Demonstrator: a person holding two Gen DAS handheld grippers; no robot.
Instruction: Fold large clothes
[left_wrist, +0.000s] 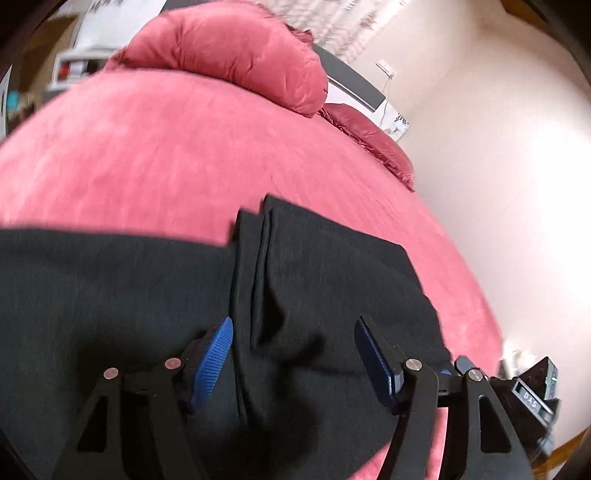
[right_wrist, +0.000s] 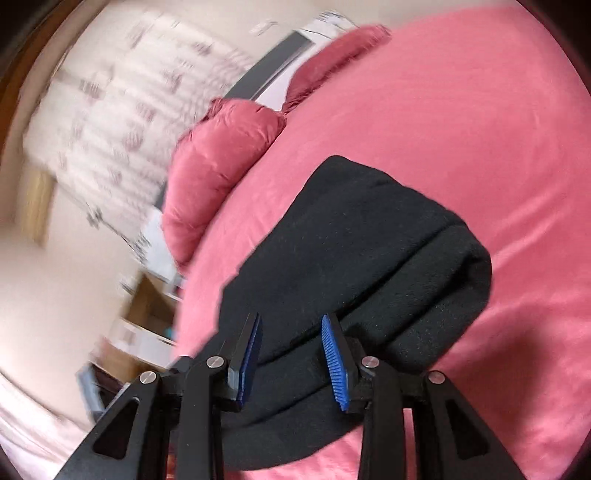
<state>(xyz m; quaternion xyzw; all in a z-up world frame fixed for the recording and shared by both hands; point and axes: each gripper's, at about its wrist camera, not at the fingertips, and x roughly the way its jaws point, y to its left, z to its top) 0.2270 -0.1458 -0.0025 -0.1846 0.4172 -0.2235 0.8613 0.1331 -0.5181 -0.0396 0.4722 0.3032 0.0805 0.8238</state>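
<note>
A pink-sheeted bed (left_wrist: 166, 155) with pink pillows (left_wrist: 236, 55) stands by a cream wall (left_wrist: 498, 147); patterned curtains (right_wrist: 122, 122) glow with daylight.

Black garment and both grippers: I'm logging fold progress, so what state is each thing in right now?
black garment: lying on the bed, partly folded, layered edges showing
left gripper: open, fingers either side of a fabric ridge
right gripper: open, over the garment's edge
pink bedspread: spread flat
pink pillow: lying at the bed's head
</note>
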